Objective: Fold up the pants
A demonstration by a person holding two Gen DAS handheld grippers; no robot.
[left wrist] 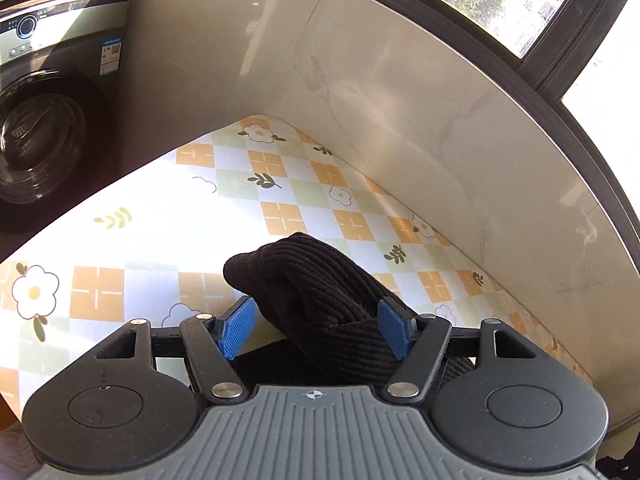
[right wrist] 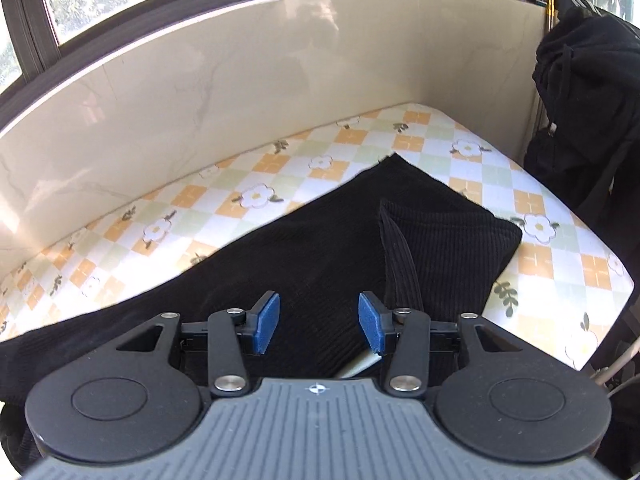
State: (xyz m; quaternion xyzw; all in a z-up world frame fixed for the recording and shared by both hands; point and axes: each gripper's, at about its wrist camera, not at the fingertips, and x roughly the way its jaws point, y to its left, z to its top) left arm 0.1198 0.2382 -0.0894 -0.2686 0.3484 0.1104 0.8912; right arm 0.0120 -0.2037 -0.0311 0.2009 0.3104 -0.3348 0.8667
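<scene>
The black ribbed corduroy pants [right wrist: 328, 240] lie on the table with the orange-and-green checked flower cloth [right wrist: 560, 248], close to the pale marble-look wall panel [right wrist: 200, 72].

The left gripper [left wrist: 316, 328] has its blue pads wide apart, and a bunched roll of the dark cloth [left wrist: 304, 280] stands between them; I judge the pads are not pressing it. The right gripper [right wrist: 319, 322] is also apart, above a flat part of the pants, holding nothing.

The risk, I think, is a bad grasp. If the left pads close on this thick twisted roll, they may catch only some layers, and the fold comes out crooked. The raised flap [right wrist: 440, 240] on the right side could also drag.

The long axis of the pants seems to run from the near left of the right camera's view to the far right, roughly along the wall, ending in a corner [right wrist: 394, 158]. Which end is the waist, I cannot tell.
</scene>
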